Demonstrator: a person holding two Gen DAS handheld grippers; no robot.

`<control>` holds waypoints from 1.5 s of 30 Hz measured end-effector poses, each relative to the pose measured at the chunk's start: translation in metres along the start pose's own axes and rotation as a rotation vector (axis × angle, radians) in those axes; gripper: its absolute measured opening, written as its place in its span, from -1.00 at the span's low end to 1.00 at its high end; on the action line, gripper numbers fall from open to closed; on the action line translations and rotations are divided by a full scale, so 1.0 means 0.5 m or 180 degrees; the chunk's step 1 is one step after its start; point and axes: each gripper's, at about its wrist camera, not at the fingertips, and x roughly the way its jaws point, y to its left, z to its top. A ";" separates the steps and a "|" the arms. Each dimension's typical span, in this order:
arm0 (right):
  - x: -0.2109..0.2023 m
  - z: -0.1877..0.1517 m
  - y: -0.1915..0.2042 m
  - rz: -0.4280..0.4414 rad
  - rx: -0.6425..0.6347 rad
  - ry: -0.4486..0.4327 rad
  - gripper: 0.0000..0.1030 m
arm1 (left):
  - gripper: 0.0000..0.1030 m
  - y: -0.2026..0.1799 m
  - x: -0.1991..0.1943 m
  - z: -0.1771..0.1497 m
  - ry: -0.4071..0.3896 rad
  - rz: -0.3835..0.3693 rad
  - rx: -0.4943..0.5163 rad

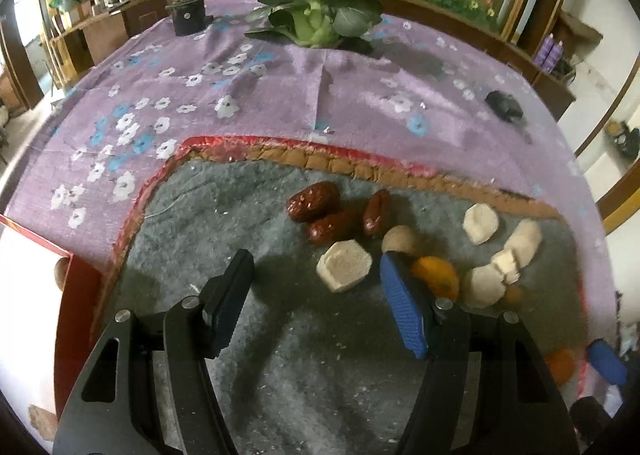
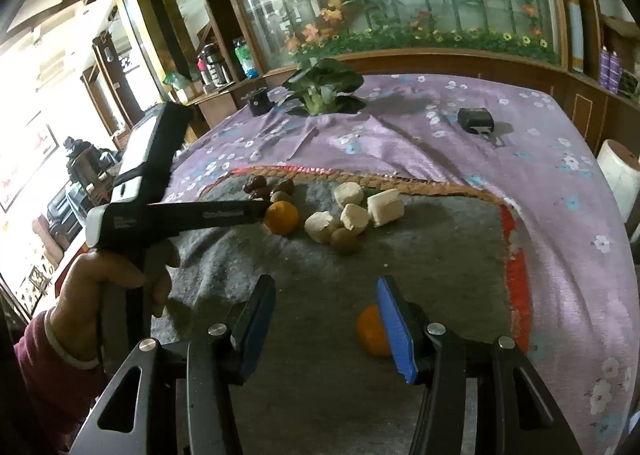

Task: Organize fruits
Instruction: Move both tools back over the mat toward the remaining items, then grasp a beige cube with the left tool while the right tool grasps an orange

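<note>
Hovering my left gripper (image 1: 316, 291), fingers wide and empty, over the fruit pile (image 1: 400, 239) on the grey mat (image 1: 240, 191); my right gripper (image 2: 326, 327) waits half-open beside an orange (image 2: 370, 331).

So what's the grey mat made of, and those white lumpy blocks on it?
The grey mat looks like felt or fleece: matte and fuzzy, with lint and crumbs clinging to it, edged by a braided tan border. The white blocks look chalky and dry, with flat cut faces and no shine; they may be a pressed sweet or cake, but the pictures do not settle that.
</note>
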 end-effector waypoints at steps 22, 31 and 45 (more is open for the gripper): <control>-0.053 -0.005 -0.047 -0.0225 -0.0235 -0.0011 -0.01 | -0.49 0.013 -0.043 -0.033 -0.0086 -0.0002 0.0082; -0.094 -0.096 -0.103 -0.0268 0.0017 0.0097 -0.01 | -0.49 0.018 -0.069 -0.060 -0.0066 -0.0168 0.0054; 0.046 -0.051 -0.039 -0.0302 -0.0323 0.0302 -0.35 | -0.49 0.011 -0.131 -0.122 -0.0091 -0.0256 0.0243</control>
